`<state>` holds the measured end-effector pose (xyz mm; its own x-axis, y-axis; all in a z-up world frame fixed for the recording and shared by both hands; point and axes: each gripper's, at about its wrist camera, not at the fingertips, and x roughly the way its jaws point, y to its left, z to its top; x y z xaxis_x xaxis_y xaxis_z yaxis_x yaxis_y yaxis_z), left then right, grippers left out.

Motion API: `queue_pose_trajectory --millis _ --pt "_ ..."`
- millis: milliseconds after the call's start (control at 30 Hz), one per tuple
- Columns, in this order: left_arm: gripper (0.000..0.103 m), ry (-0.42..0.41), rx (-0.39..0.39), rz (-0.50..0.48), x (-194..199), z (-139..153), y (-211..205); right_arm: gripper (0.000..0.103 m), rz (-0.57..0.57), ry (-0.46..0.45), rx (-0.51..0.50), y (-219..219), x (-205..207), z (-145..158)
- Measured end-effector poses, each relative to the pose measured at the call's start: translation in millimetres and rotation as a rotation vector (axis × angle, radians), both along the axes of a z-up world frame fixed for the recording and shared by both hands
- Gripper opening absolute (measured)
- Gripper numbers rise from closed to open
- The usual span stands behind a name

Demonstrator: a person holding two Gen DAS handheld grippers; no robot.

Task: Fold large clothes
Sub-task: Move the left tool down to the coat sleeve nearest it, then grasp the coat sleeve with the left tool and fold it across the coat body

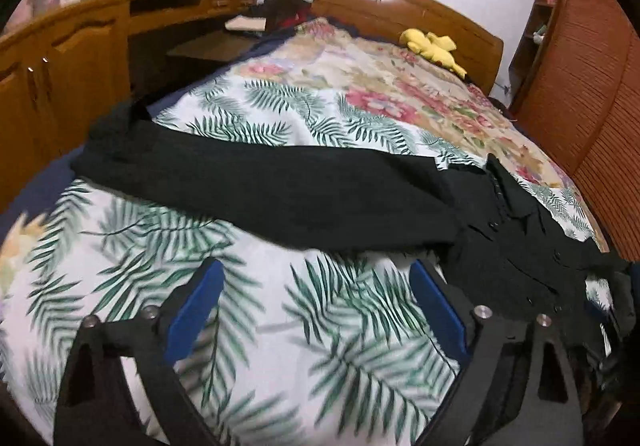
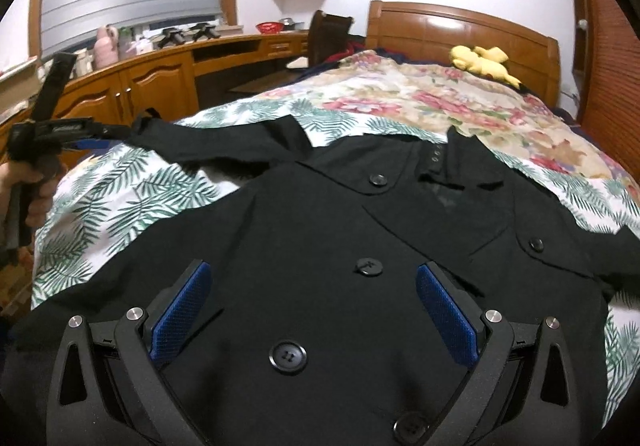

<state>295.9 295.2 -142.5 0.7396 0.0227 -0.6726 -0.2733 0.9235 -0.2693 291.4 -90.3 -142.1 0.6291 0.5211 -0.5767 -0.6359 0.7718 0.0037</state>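
Observation:
A black buttoned coat (image 2: 320, 214) lies face up on the bed, collar toward the headboard. Its left sleeve (image 1: 260, 182) stretches out flat across the leaf-print sheet (image 1: 312, 326). My left gripper (image 1: 316, 270) hovers open over the bare sheet, just short of that sleeve, with nothing between its blue pads (image 1: 196, 306). My right gripper (image 2: 314, 270) is open above the coat's front, and a button (image 2: 369, 267) sits between its fingertips. In the right wrist view a hand (image 2: 38, 186) holds the left gripper at the far left, near the sleeve's cuff (image 2: 148, 122).
A floral cover (image 1: 380, 86) spreads over the far half of the bed, with a yellow plush toy (image 1: 432, 46) by the wooden headboard (image 1: 400, 2). Wooden cabinets and a desk (image 1: 80, 58) run along the left. A slatted wardrobe (image 1: 580, 94) stands on the right.

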Motion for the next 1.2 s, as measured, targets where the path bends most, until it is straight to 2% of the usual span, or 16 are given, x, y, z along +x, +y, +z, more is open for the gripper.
queue_pose_trajectory --millis 167,433,467,500,567,633,667,700,767,900,1067,1200 --pt "0.083 0.019 -0.101 0.059 31 -21 30 0.103 -0.013 0.011 -0.018 -3 1 -9" --pt "0.073 0.100 -0.154 0.244 49 -39 80 0.103 -0.025 -0.001 -0.016 -5 -1 -9" --pt "0.067 0.104 -0.166 0.258 49 -42 85 0.103 -0.023 0.000 -0.018 -4 -1 -10" --pt "0.056 0.112 -0.178 0.267 50 -46 89 0.103 -0.023 0.001 -0.019 -4 -1 -10" --pt "0.047 0.128 -0.187 0.280 55 -52 97 0.103 -0.022 0.004 -0.019 -4 0 -11" --pt "0.030 0.120 -0.182 0.284 59 -49 100 0.103 -0.023 0.006 -0.015 -5 0 -11" --pt "0.015 0.115 -0.183 0.282 61 -48 101 0.103 -0.024 0.006 -0.013 -5 0 -11" --pt "0.006 0.102 -0.192 0.270 62 -46 100 0.103 -0.025 0.006 -0.011 -5 -1 -10" --pt "0.000 0.081 -0.168 0.250 66 -36 94 0.103 -0.025 0.005 -0.011 -6 0 -10" --pt "0.000 0.014 -0.106 0.197 71 -3 73 0.103 -0.030 -0.005 -0.022 -4 -3 -8" --pt "0.000 -0.044 -0.025 0.087 72 51 21 0.103 -0.051 -0.026 -0.031 -16 -11 5" --pt "0.000 -0.084 0.039 -0.040 65 88 -40 0.103 -0.076 -0.041 -0.023 -38 -22 22"
